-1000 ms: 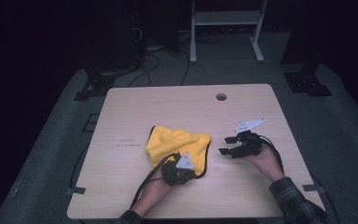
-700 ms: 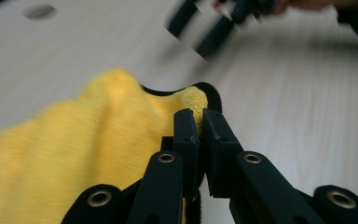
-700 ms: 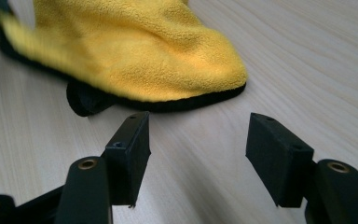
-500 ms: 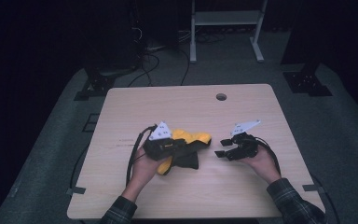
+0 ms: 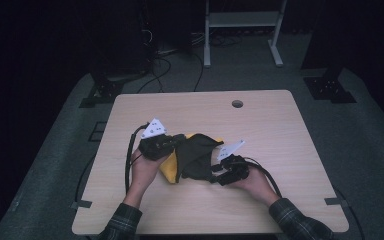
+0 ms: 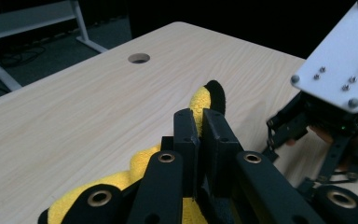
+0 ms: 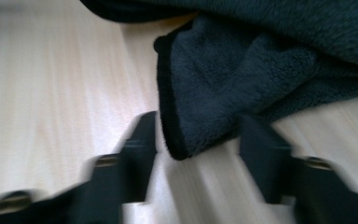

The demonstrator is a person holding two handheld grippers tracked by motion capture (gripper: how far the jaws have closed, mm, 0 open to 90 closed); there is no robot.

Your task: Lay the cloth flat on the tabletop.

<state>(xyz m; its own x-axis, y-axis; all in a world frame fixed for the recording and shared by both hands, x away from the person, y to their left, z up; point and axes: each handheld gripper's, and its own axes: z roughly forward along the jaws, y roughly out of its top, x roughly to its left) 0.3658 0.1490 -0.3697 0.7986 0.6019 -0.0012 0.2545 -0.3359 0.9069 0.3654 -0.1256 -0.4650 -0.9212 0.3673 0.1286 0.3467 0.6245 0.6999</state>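
Left gripper (image 6: pixel 200 140): jaws clamped together on a fold of the fleecy cloth, yellow on one face and dark grey with black edging on the other (image 5: pixel 192 157), which is lifted off the pale wooden table (image 5: pixel 280 130).

Right gripper (image 7: pixel 193 154): jaws parted and have just been closing; a dark corner of the cloth lies between them, pads not yet pressing it.

Risk: the corner sits only shallowly between the right jaws, nearer one pad. If they shut here, they may catch only the edging and slip off when the cloth is pulled taut.
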